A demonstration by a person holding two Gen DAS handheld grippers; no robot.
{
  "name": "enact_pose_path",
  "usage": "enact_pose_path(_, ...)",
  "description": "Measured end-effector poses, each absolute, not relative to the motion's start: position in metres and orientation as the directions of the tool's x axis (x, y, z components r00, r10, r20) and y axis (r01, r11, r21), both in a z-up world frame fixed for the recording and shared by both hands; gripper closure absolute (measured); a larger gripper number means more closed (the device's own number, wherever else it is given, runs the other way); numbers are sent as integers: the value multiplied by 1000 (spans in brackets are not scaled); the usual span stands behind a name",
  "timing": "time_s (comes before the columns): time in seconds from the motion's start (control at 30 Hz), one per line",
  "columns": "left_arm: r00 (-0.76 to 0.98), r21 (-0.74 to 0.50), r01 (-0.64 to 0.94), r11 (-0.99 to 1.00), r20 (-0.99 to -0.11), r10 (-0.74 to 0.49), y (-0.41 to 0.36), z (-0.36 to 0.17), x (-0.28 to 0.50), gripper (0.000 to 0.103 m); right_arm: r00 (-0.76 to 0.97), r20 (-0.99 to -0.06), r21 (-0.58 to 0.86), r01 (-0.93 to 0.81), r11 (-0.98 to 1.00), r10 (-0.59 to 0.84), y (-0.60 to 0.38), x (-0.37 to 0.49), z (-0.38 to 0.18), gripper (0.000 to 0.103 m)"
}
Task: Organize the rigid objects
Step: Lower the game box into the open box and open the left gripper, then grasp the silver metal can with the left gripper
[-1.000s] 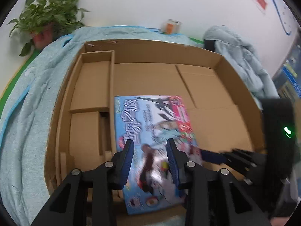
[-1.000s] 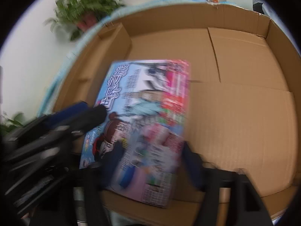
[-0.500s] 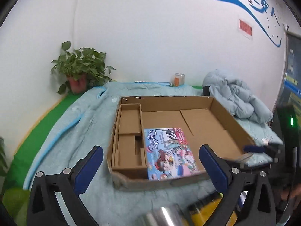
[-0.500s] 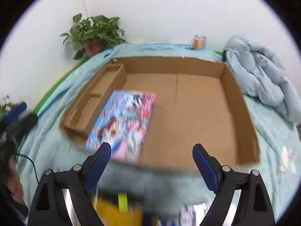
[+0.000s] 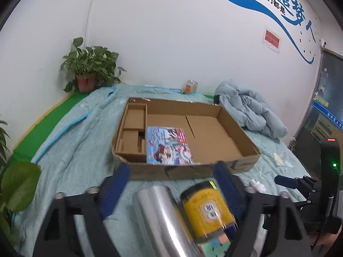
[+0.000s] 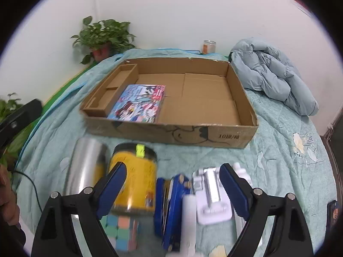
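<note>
On cardboard box (image 6: 225, 138) front: "10" print; wall (image 5: 276, 0) slogan "我们都是"

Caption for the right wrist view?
Open right gripper above a yellow jar and white holder; book lies in the box.
</note>
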State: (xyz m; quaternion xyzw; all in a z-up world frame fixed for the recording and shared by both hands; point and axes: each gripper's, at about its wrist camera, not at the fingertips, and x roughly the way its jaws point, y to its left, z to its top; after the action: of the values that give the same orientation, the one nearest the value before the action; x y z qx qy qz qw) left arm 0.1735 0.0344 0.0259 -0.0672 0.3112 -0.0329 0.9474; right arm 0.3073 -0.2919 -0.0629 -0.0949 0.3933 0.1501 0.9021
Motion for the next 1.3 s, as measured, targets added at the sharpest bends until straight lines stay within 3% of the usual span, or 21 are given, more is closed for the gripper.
enact_pose_path(0.07, 784, -131, 36, 991, -611, -109, 28, 24, 166, 86, 653, -729, -47, -349, 936, 207, -295, 293, -61, 16)
enact_pose_path(0.13, 773, -97, 29, 995, -629, -84, 21, 21, 154, 93, 676, -706, -47, -345, 937, 213, -299, 278, -59, 25)
enact_pose_path(0.17, 777, -94, 31, 995, -624, -83, 19, 20, 148, 93, 691, -694, -59, -335, 940, 202, -302, 273, -58, 51)
enact_pose_path(0.2, 783, -97, 35, 995, -616, -88, 17, 21, 142, 92, 698, -692, -76, -324, 943, 185, -303, 268, -58, 73)
enact_pose_path(0.23, 792, -102, 33, 994, -603, -89, 15, 22, 134, 80, 697, -695, -81, -322, 943, 178, -305, 266, -58, 76)
enact_pose_path(0.27, 795, -104, 28, 994, -600, -85, 14, 23, 131, 39, 694, -694, -67, -329, 942, 192, -308, 264, -56, 76)
enact_pose_path(0.3, 797, -110, 17, 994, -598, -79, 12, 25, 125, 13, 696, -686, -50, -338, 940, 214, -312, 259, -53, 74)
enact_pose_path(0.33, 804, -123, 8, 992, -589, -80, 13, 27, 122, 3, 701, -678, -43, -339, 940, 222, -316, 255, -51, 67)
enact_pose_path(0.4, 812, -162, 15, 987, -574, -106, 11, 30, 114, 2, 709, -669, -31, -327, 945, 223, -322, 250, -48, 5)
enact_pose_path(0.43, 805, -167, 20, 986, -582, -115, 9, 31, 113, 2, 714, -664, -25, -319, 947, 223, -325, 248, -47, 1)
enact_pose_path(0.7, 790, -161, 34, 986, -600, -125, -12, 33, 101, 2, 709, -676, -64, -330, 942, 203, -334, 234, -52, 1)
enact_pose_path(0.97, 760, -140, 58, 989, -636, -134, -24, 29, 109, 2, 691, -677, -11, -352, 936, 252, -340, 226, -59, 1)
enact_pose_path(1.3, 683, -218, 13, 976, -711, -167, 28, -3, 133, 2, 590, -676, 105, -516, 850, 442, -317, 222, -74, 1)
